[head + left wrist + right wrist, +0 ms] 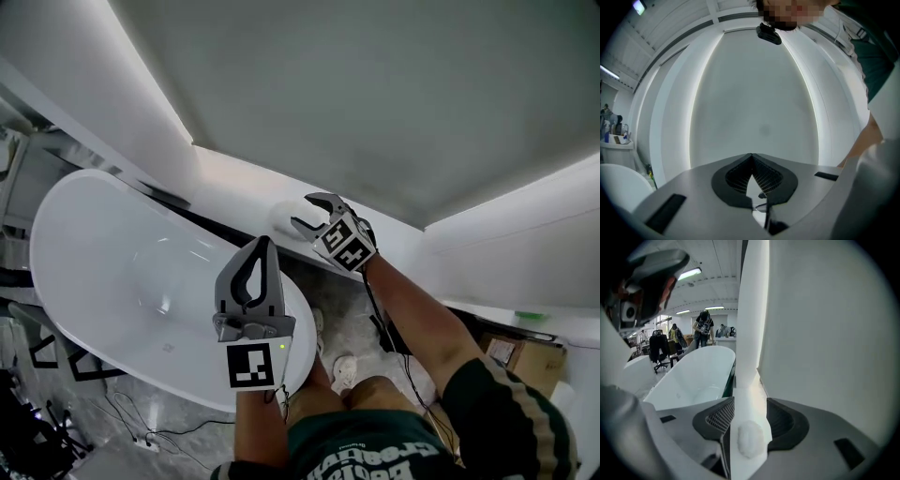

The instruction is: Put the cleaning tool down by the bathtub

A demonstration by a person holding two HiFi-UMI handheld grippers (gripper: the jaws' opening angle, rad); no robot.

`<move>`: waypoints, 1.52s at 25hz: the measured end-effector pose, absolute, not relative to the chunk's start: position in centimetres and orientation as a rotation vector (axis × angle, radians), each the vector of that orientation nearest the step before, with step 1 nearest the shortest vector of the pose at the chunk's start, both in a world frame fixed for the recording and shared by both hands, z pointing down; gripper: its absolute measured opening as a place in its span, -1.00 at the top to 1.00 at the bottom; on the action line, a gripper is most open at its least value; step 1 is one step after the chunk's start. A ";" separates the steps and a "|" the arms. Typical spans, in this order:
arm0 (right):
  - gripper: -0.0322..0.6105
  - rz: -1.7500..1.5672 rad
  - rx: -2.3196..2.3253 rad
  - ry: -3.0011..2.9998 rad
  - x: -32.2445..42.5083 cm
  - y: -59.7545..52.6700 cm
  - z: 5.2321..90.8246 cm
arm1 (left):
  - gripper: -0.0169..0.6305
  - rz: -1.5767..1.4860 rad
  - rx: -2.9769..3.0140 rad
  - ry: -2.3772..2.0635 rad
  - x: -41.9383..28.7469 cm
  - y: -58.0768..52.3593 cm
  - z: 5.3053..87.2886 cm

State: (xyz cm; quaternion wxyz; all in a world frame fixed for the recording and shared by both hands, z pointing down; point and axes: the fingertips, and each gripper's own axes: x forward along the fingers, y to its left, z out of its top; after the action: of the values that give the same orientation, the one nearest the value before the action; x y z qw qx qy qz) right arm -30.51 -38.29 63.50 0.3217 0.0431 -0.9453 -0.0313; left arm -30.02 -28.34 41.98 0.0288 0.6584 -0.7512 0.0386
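The cleaning tool (279, 218), a small white fluffy pad, lies on the white ledge (234, 192) that runs along the wall behind the white bathtub (103, 234). My right gripper (300, 211) hovers just beside and above it, jaws open, nothing in them. In the right gripper view the pad (749, 439) shows on the ledge (752, 333) below the gap of the gripper (751, 401), with the tub (701, 371) to the left. My left gripper (255, 272) is held over the tub's near rim, tips together and empty. In its own view the gripper (751, 155) faces the plain wall.
Cables (141, 427) trail on the floor in front of the tub. A cardboard box (525, 352) sits at the right, by the wall. People (704, 326) and an office chair (660, 345) are far beyond the tub. A counter with bottles (614, 136) stands at the left.
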 end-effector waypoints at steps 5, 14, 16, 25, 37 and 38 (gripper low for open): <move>0.26 -0.062 0.151 -2.619 -28.4 -37.9 56.2 | 0.93 0.135 2.092 -2.309 -27.3 -28.9 39.5; 0.20 -0.071 0.234 -2.859 -22.5 -36.0 43.0 | 0.93 0.083 2.195 -2.251 -22.0 -29.5 33.9; 0.19 -0.089 0.236 -2.917 -21.2 -35.1 39.9 | 0.93 0.091 2.218 -2.237 -21.0 -29.3 32.8; 0.19 -0.258 0.293 -3.132 -12.1 -30.9 28.4 | 0.93 0.054 2.321 -2.208 -14.3 -28.4 28.0; 0.19 -0.284 0.466 -3.237 -1.0 -26.8 22.8 | 0.93 0.114 2.430 -2.155 -6.3 -26.1 25.1; 0.19 -0.291 0.480 -3.236 -0.3 -26.5 22.6 | 0.93 0.108 2.437 -2.155 -5.8 -25.7 24.9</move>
State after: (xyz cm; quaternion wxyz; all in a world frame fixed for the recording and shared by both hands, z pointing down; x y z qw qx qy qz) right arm -0.30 -26.54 22.57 -0.0715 0.1457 -0.9828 -0.0884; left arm -5.83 -25.70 24.87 -0.0564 0.7475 -0.6610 0.0332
